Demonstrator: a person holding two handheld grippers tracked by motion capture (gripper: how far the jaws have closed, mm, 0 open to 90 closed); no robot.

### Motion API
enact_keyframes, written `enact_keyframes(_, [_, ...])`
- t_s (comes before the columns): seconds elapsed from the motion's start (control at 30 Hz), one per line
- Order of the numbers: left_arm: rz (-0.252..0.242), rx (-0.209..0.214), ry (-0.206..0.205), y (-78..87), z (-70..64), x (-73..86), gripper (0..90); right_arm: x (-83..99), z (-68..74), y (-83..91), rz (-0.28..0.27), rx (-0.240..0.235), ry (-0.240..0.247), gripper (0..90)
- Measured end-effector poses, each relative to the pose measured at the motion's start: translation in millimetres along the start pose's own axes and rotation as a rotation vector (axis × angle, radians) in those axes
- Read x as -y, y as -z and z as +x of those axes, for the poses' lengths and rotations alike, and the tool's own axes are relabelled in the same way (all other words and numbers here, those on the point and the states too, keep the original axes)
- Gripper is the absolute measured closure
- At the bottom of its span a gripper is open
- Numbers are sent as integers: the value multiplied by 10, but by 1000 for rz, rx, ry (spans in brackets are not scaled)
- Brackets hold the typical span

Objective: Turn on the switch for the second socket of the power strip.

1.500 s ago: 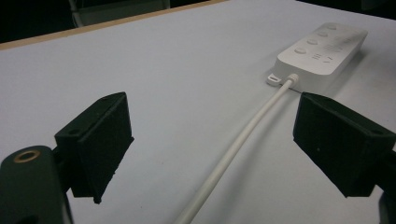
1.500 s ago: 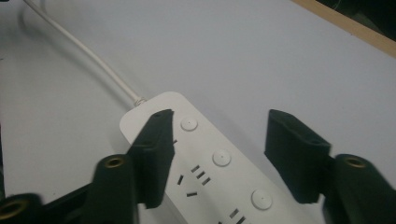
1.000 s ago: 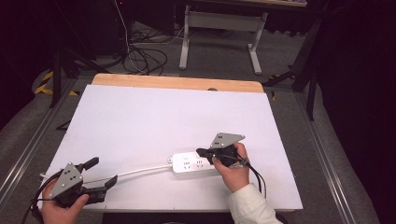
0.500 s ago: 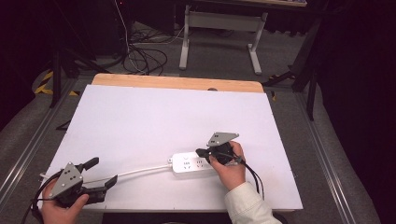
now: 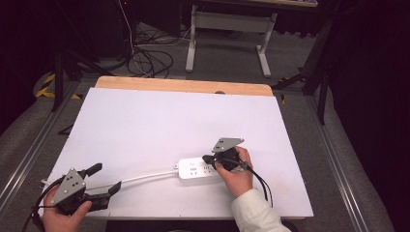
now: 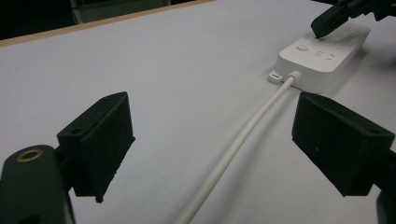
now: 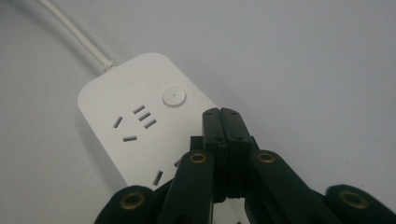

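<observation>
A white power strip [image 5: 196, 169] [image 7: 135, 130] [image 6: 327, 53] lies on the white table near its front edge, with a round button [image 7: 173, 97] at its cable end. Its white cable [image 5: 140, 179] [image 6: 238, 144] runs left toward my left gripper [image 5: 106, 179] [image 6: 212, 142], which is open with the cable lying between its jaws on the table. My right gripper [image 5: 209, 158] [image 7: 221, 114] is shut, jaws pressed together with nothing between them, its tip just above the strip's top beside the sockets.
The white table top [image 5: 169, 121] has a wooden strip [image 5: 183, 86] along its far edge. Beyond it stand a desk frame [image 5: 227, 38] and loose cables [image 5: 145, 58] on the grey floor. Metal rails run along both sides of the table.
The right gripper has shifted slightly left and forward over the power strip. The left gripper and the cable have stayed where they were.
</observation>
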State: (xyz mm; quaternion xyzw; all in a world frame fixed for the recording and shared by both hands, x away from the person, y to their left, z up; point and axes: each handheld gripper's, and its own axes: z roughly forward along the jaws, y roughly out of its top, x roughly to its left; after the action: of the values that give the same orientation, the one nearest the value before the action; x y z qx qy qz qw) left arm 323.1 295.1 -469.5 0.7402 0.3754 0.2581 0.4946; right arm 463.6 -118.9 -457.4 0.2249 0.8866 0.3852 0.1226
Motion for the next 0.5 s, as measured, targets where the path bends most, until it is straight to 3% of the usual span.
enact_keyframes(0.13, [0,-4,-7,2,1,-2,131,-6,29,-13,9,28,23,900])
enact_keyframes(0.5, [2,-2,0,0,-4,1,131,-3,40,-26,17,31,27,900])
